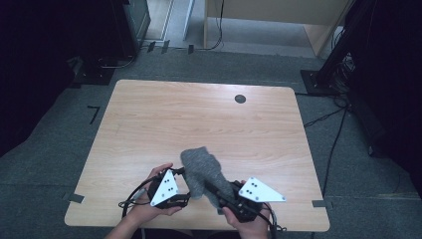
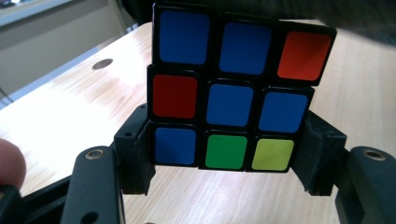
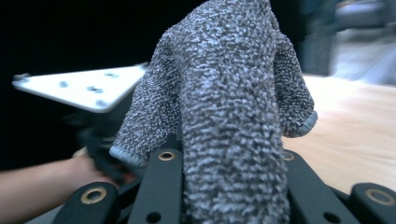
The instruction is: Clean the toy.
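A Rubik's cube (image 2: 233,93) with mostly blue stickers on the near face stands between the jaws of my left gripper (image 2: 229,158), whose pads press on its bottom row from both sides. The cube is lifted a little off the wooden table (image 2: 70,107). My right gripper (image 3: 229,158) is shut on a grey knitted cloth (image 3: 229,93), which rises up and drapes over its jaws. In the high view the grey cloth (image 1: 201,169) hangs between my left gripper (image 1: 185,191) and my right gripper (image 1: 216,194), near the table's front edge, and it hides the cube.
A dark round grommet (image 1: 240,98) sits in the table (image 1: 199,114) near the far right. Cables (image 1: 328,117) trail over the carpet on the right beside a dark stand (image 1: 343,45). Wooden furniture (image 1: 278,12) stands behind the table.
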`<state>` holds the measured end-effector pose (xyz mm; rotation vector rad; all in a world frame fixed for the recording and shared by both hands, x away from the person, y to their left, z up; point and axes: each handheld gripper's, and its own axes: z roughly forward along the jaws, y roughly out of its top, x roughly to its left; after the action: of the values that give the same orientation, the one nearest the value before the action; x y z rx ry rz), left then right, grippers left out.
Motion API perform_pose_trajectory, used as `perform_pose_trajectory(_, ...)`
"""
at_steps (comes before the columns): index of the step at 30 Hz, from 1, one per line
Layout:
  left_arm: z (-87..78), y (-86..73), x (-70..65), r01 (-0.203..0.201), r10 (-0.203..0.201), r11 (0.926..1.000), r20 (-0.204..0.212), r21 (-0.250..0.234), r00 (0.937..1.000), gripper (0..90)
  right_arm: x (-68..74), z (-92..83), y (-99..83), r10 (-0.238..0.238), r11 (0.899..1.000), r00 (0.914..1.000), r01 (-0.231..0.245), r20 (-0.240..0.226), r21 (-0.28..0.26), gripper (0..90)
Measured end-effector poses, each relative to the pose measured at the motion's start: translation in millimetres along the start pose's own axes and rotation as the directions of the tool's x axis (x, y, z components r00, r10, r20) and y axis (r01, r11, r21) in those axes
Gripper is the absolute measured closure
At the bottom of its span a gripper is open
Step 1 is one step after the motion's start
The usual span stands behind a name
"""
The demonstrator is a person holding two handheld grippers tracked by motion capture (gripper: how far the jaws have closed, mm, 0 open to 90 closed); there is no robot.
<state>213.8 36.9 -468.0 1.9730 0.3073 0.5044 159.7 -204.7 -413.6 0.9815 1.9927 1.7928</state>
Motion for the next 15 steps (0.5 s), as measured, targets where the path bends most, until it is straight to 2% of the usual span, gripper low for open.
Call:
perform_pose_trajectory(2,-1.1,2.7,-5.0,-0.013,0.013,0.9997,0.013,-0.021,0.9998,34.2,6.8,6.9,-2.6,-0.038,0.998,0.9989,0.037,0.026,0.047,74.9)
perform_pose_trajectory(3,-1.6,3.7,-5.5,-0.018,0.018,0.9997,0.013,-0.019,0.9997,34.2,4.9,9.7,-6.3,-0.039,0.997,0.9978,0.035,0.054,0.067,74.8)
perform_pose_trajectory(5,-2.4,3.6,-5.1,-0.029,0.029,0.9995,0.012,-0.011,0.9995,34.2,-4.6,8.0,-9.8,0.022,0.999,0.9978,-0.025,0.063,0.048,74.9)
perform_pose_trajectory(6,-2.7,3.0,-4.5,-0.029,0.029,0.9995,0.013,-0.01,0.9995,34.2,-9.6,6.2,-10.4,0.042,0.998,0.9953,-0.047,0.087,0.051,74.8)
perform_pose_trajectory(9,-2.5,2.7,-3.8,-0.025,0.026,0.9996,0.013,-0.011,0.9996,34.3,-25.2,0.6,-11.9,0.077,0.994,0.983,-0.088,0.167,0.058,74.2)
perform_pose_trajectory(10,-2.4,2.9,-3.9,-0.024,0.024,0.9996,0.015,-0.014,0.9996,34.3,-28.7,-1.2,-12.5,0.094,0.993,0.9791,-0.105,0.18,0.054,74.0)
perform_pose_trajectory(12,-1.5,2.7,-4.3,-0.027,0.027,0.9996,0.017,-0.012,0.9995,34.3,-30.6,-3.6,-12.0,0.094,0.994,0.9796,-0.104,0.178,0.047,73.7)
perform_pose_trajectory(13,-0.9,2.4,-4.7,-0.032,0.032,0.9995,0.015,-0.006,0.9994,34.2,-28.7,-3.9,-11.0,0.093,0.994,0.9834,-0.1,0.156,0.037,73.4)
perform_pose_trajectory(15,0.2,1.8,-5.6,-0.033,0.033,0.9994,0.013,-0.004,0.9994,34.3,-20.2,-1.2,-8.3,0.081,0.996,0.9944,-0.083,0.068,0.03,72.5)
